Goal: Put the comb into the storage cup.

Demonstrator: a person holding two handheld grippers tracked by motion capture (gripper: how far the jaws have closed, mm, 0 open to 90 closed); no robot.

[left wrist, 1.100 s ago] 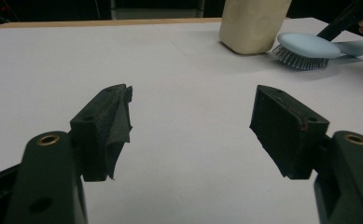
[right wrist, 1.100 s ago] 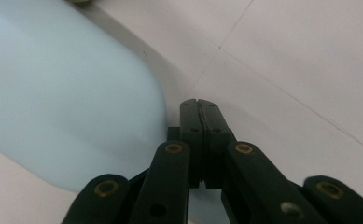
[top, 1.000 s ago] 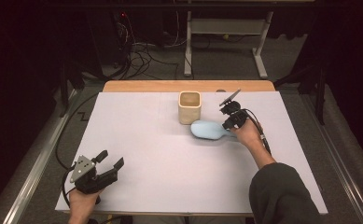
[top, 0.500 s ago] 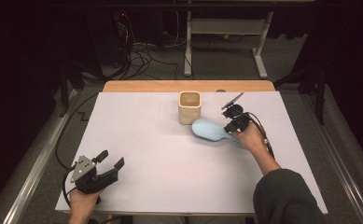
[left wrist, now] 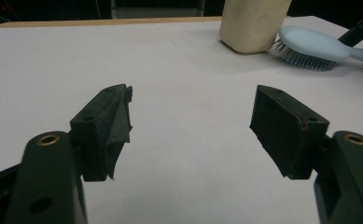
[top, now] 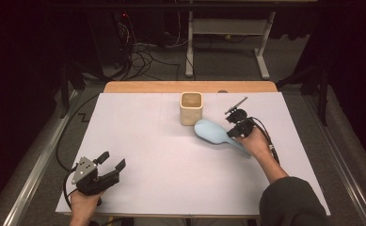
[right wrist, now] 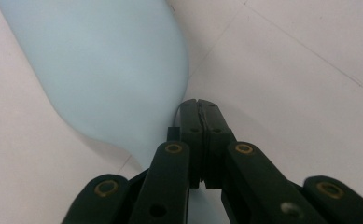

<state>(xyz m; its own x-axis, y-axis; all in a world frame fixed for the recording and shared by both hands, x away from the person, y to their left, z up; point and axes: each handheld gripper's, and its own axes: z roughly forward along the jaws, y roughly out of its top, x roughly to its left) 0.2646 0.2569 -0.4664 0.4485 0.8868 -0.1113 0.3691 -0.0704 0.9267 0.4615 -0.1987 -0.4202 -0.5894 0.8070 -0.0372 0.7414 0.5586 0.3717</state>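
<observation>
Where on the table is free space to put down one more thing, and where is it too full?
Free: the wide middle and far-left of the white table, between the left gripper and the beige cup. Crowded: the far right, where the blue brush lies beside the cup with the right gripper at its handle.

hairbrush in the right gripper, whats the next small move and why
Probably lift the hairbrush a little and carry it over the cup. The right gripper is shut on its handle, the bristles face down, low over the white table, and the head sits just beside the open-topped cup. The left gripper rests open at the near left, so it plays no part yet.
</observation>
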